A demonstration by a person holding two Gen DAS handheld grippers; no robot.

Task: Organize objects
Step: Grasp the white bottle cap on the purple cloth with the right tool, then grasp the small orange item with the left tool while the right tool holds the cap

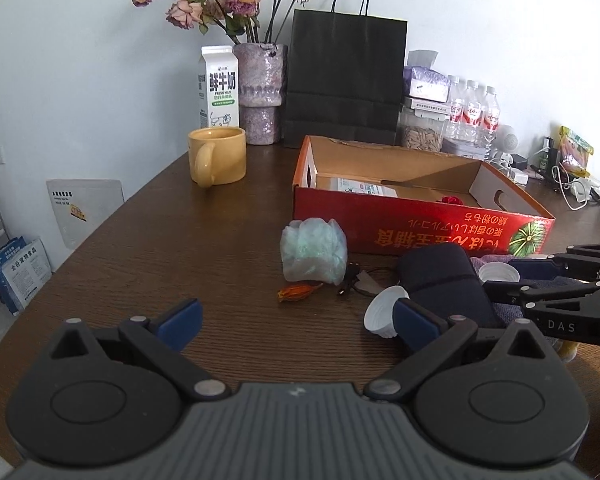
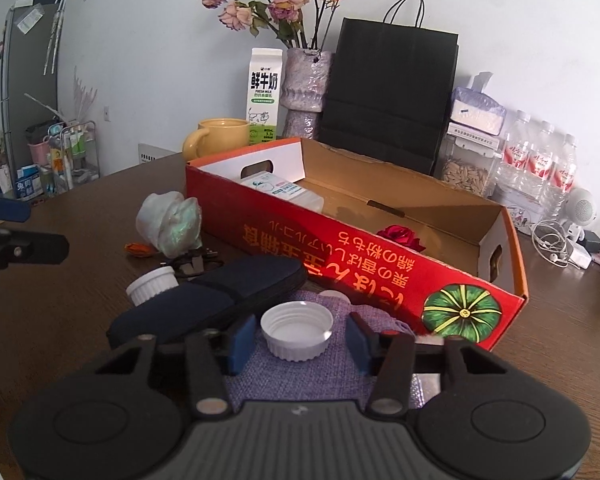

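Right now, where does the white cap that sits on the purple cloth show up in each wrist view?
Left wrist view: the white cap is at the far right, mid-height, between the right gripper fingers.
Right wrist view: the cap is at lower centre on the purple cloth, between the blue pads, with gaps either side.
Shared landmark: the red cardboard box, just behind the cap in both.

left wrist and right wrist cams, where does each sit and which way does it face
Left wrist: on the left gripper, looking across the table toward the wall; its open blue-padded fingers show, the right gripper enters at right.
Right wrist: on the right gripper, angled down at a white cap on purple cloth, pads either side, not touching.
Shared: red box, yellow mug, milk carton.
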